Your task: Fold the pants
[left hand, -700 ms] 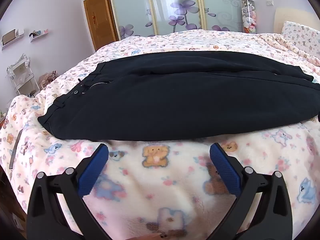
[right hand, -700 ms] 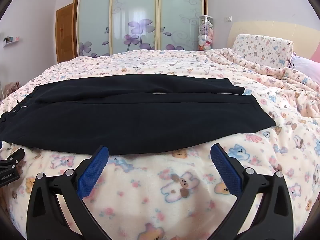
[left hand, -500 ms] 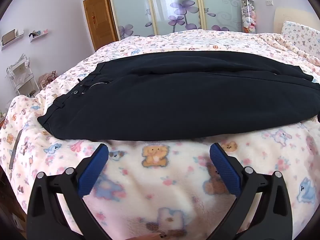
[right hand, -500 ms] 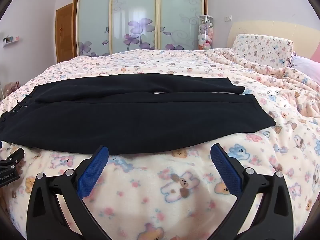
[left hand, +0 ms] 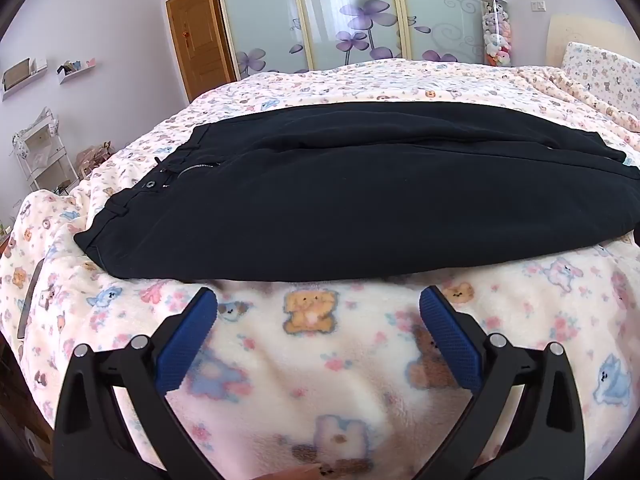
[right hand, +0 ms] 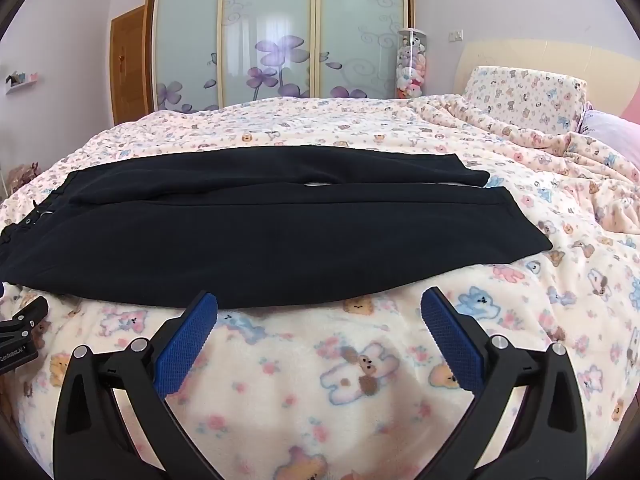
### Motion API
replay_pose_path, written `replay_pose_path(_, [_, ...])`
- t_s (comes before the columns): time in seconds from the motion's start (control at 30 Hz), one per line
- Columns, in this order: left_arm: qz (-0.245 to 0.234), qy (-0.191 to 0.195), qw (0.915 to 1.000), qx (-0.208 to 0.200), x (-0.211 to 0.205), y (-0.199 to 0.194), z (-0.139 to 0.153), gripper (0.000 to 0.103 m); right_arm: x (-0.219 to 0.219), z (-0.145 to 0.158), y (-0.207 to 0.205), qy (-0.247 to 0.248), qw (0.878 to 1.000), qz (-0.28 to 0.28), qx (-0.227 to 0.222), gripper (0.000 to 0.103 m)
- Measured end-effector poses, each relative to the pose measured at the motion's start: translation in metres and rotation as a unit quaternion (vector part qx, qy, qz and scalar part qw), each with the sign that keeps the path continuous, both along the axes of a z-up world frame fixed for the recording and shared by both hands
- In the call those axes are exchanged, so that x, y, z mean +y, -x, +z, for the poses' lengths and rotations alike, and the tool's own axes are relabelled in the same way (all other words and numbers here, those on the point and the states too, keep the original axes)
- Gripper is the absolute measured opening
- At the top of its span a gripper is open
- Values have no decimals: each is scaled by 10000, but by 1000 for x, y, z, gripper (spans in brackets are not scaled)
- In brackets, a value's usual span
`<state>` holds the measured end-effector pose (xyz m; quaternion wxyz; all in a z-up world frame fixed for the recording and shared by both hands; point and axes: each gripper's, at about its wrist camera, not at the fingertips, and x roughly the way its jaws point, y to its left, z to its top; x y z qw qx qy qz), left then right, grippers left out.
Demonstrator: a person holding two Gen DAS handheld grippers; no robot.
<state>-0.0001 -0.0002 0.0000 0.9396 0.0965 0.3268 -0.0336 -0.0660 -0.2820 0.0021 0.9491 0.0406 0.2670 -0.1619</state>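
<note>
Black pants (left hand: 340, 200) lie flat across the bed, waistband with zipper and button (left hand: 152, 184) at the left, leg ends at the right. In the right wrist view the pants (right hand: 280, 232) show both legs side by side, hems (right hand: 520, 224) at the right. My left gripper (left hand: 318, 308) is open and empty, hovering just short of the pants' near edge, toward the waist. My right gripper (right hand: 318, 308) is open and empty, just short of the near edge, toward the legs. Part of the left gripper (right hand: 20, 332) shows at the right wrist view's left edge.
The bed is covered with a cream teddy-bear blanket (left hand: 320, 380). A pillow (right hand: 524, 96) and bunched blanket (right hand: 580, 168) lie at the right. Sliding wardrobe doors (right hand: 280, 40), a jar of plush toys (right hand: 412, 64) and a wire rack (left hand: 40, 152) stand beyond the bed.
</note>
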Motion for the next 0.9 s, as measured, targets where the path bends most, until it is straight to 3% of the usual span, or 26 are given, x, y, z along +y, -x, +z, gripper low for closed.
replay_pose_path(0.9, [3,-11,10000,-4,0,0,0,101,-3,-1,0,-19,10000,0,11,102])
